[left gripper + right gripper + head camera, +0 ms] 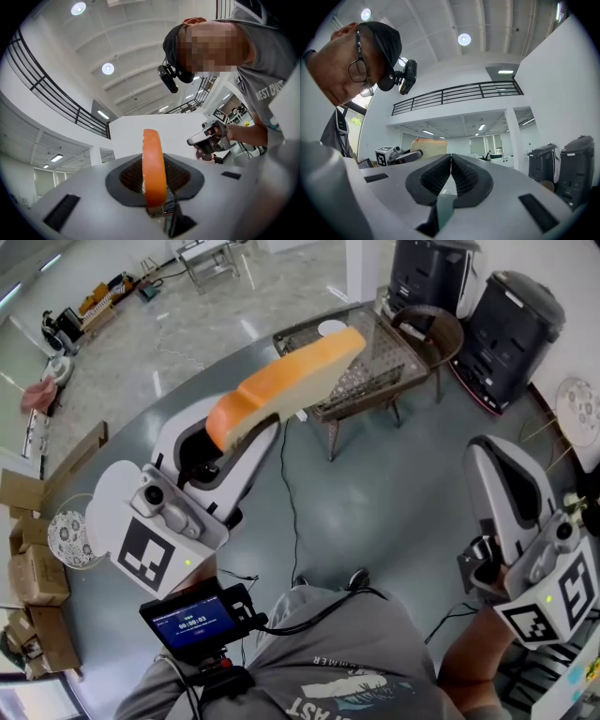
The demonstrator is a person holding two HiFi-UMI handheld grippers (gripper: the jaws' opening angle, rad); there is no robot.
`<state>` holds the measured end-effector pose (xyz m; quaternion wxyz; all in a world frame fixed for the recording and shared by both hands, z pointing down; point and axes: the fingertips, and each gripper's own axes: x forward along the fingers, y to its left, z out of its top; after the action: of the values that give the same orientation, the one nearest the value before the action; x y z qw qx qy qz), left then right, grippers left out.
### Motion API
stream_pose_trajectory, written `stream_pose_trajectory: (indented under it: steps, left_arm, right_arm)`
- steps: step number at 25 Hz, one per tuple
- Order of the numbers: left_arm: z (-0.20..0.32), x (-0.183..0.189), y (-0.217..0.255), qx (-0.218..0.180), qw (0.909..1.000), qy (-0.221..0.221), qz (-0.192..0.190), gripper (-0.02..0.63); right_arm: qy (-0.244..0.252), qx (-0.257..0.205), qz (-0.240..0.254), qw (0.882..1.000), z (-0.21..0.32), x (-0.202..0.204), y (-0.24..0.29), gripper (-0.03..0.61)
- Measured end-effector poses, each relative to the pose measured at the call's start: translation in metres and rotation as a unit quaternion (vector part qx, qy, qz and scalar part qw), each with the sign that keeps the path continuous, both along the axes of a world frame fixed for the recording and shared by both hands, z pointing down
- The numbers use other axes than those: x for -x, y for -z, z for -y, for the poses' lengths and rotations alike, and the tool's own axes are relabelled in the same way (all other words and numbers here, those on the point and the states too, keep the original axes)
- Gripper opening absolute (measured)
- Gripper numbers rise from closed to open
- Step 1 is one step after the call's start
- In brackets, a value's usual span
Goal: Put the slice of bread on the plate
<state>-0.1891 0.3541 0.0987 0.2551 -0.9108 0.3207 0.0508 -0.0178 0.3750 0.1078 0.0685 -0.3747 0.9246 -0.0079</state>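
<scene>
A thick slice of bread (pixel 291 376) with an orange-brown crust sticks out of my left gripper (pixel 242 435), which is shut on its lower end and holds it in the air, well above the floor. In the left gripper view the bread (pixel 153 164) stands edge-on between the dark pads (pixel 180 177). My right gripper (pixel 486 454) hangs at the right, shut, with nothing in it; its pads (pixel 465 176) meet along one line. From the right gripper view, the bread (pixel 429 146) and the left gripper (pixel 401 157) show at the left. A white round thing (pixel 330 327), perhaps a plate, lies on the wire-top table (pixel 384 362).
Two black bins (pixel 511 329) stand behind the table by the wall. Cardboard boxes (pixel 33 568) sit at the left, with a patterned disc (pixel 67 538) beside them. A black cable (pixel 291 512) trails over the grey floor. A small screen (pixel 192 620) hangs at the person's chest.
</scene>
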Motion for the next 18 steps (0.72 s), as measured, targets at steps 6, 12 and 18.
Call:
stream_pose_trajectory:
  steps: [6,12,18]
  left_arm:
    - [0.013,-0.036,-0.007,0.004,0.9999,0.013,0.004,0.101]
    - [0.038,-0.052,-0.016,0.014,0.9995,0.018,0.023,0.101]
    - [0.079,-0.048,-0.018,0.017,0.9996,0.005,0.021,0.101]
  right_arm:
    - [0.007,0.001,0.007,1.0,0.016,-0.039,-0.005,0.006]
    - [0.008,0.016,0.017,1.0,0.046,-0.054,-0.016,0.006]
    - [0.003,0.015,0.015,1.0,0.074,-0.043,-0.017,0.006]
